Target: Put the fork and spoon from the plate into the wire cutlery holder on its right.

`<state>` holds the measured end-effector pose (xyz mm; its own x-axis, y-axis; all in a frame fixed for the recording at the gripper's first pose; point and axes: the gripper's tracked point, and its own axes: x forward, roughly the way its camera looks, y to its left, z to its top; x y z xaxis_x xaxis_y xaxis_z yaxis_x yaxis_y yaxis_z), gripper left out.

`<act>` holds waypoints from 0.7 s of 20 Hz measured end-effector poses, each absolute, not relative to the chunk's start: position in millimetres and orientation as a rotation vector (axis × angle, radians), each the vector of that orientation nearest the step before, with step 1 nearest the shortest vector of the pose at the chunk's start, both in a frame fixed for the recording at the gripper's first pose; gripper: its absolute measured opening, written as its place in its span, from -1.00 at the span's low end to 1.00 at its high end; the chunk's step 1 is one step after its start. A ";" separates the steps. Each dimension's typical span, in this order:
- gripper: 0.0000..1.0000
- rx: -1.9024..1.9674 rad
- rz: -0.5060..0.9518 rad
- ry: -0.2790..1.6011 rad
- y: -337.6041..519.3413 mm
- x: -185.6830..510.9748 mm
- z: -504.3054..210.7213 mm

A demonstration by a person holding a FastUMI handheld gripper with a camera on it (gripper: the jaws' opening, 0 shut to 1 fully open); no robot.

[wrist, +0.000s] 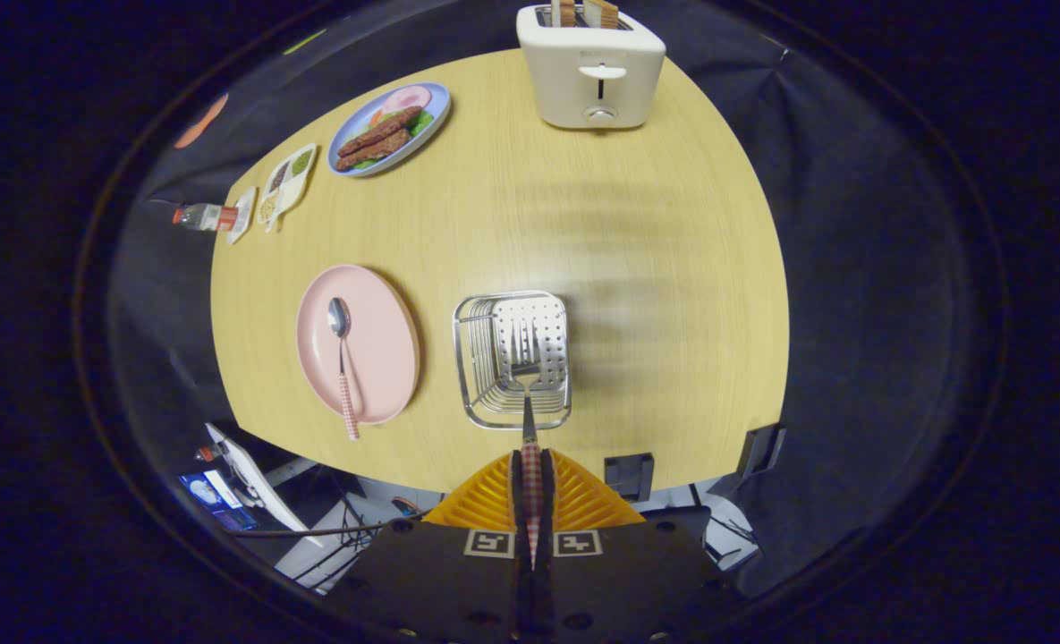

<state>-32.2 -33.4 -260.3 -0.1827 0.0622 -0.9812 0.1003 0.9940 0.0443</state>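
We see the gripper [530, 474] at the bottom centre of the frame, its two orange fingers [485, 501] pressed close together on the checked handle of the fork [527, 394]. The claw is narrow and holding that fork, both fingers clamped on the handle. The fork reaches forward from the fingertips, and its tines lie over the near part of the holder [513, 358], which sits in the middle of the frame just ahead of the fingers. We cannot tell whether the tines touch the holder's perforated floor or hang above it.

To the left of the holder, near it but apart, we find the pink plate [386, 349]. The spoon [343, 362] lies on the plate, bowl toward the far side, its checked handle running back over the near rim.

All of this rests on the table [655, 268], a light wood top. At the top centre of the frame stands a white toaster [590, 76] with two slices of bread in its slots. At the upper left we see a blue plate [434, 121] carrying sausages, a slice of ham and greens. Further left along the table edge lie a small divided dish [286, 183] and, beside it, a bottle [206, 216] on its side.
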 end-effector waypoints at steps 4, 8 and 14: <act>-0.98 0.205 -0.079 1.827 -21.6 -31.8 -273.6; -0.96 0.209 -0.123 1.832 -20.4 -26.1 -283.2; -0.43 0.211 -0.106 1.714 -16.0 -8.4 -275.8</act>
<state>-8.4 -16.0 -275.8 -0.1417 0.0799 -0.9867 0.2008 0.9783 0.0503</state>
